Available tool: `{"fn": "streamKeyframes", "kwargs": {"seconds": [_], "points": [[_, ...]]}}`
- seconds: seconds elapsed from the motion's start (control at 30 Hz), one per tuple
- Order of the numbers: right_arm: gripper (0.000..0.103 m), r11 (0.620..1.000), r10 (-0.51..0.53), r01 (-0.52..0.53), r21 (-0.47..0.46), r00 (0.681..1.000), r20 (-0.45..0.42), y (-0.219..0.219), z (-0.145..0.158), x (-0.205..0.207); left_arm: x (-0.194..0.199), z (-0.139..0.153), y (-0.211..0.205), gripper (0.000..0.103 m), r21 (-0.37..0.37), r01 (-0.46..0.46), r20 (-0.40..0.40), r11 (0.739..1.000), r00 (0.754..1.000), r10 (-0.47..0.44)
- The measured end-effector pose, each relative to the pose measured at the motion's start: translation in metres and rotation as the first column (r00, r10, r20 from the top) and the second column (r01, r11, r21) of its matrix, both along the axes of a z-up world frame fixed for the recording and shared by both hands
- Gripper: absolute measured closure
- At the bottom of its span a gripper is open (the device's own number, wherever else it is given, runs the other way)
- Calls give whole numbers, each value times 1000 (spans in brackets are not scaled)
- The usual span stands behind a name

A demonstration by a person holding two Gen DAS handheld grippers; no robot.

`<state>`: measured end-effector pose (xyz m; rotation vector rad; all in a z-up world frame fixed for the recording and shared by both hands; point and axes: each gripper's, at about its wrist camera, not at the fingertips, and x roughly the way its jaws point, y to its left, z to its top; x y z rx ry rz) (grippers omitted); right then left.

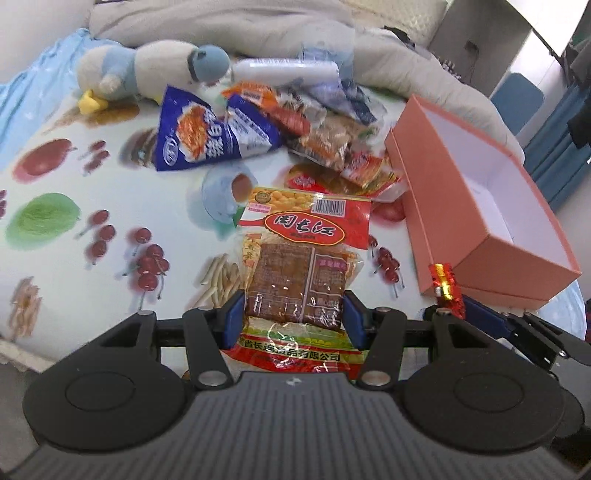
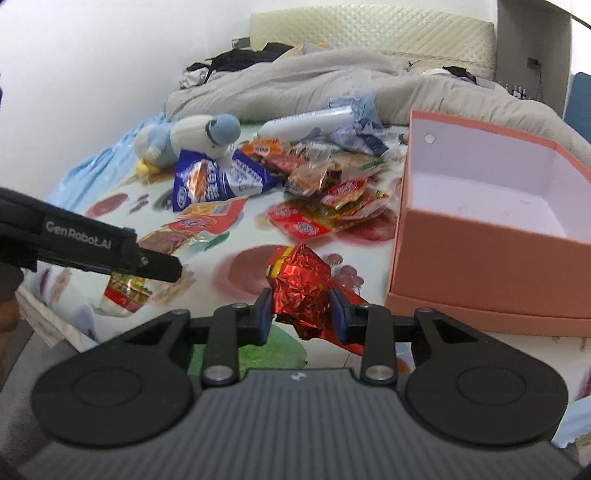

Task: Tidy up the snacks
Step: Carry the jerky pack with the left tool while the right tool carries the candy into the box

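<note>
2 grippers clamp snacks: left gripper [image 1: 294, 317] a half-hidden tofu packet [image 1: 295, 280], right gripper [image 2: 301, 314] foil candy [image 2: 301, 291].

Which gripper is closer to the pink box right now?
Right. The right gripper, shut on the red foil snack, sits beside the pink box; the left gripper holds the tofu packet farther away.

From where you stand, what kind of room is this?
Most likely a bedroom: a rumpled duvet lies below a padded headboard, with a plush toy beside scattered snacks on the bed.
</note>
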<state>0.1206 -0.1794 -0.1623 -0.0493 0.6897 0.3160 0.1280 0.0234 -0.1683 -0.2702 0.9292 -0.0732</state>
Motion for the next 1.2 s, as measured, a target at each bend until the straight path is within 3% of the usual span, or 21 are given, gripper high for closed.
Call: {"fn": "streamKeyframes", "kwargs": {"seconds": [0.33,0.7,0.93,1.2], "points": [[67,1000,-22,22,13,998,56,-10,54,-22,-35,44,-8,43,-37,-22,90,999,996,25],[67,997,-67,64,36,993,96,-32,85,-44,-53,71,-30,43,-78,41,135,996,990,-30],[67,988,-151,149,31,984,98,-66,89,-57,-46,75,-70,43,-91,121,141,988,984,-108],[67,966,-258,258,16,959,115,-105,91,-59,-25,74,-139,43,-127,302,160,945,946,-281]]}}
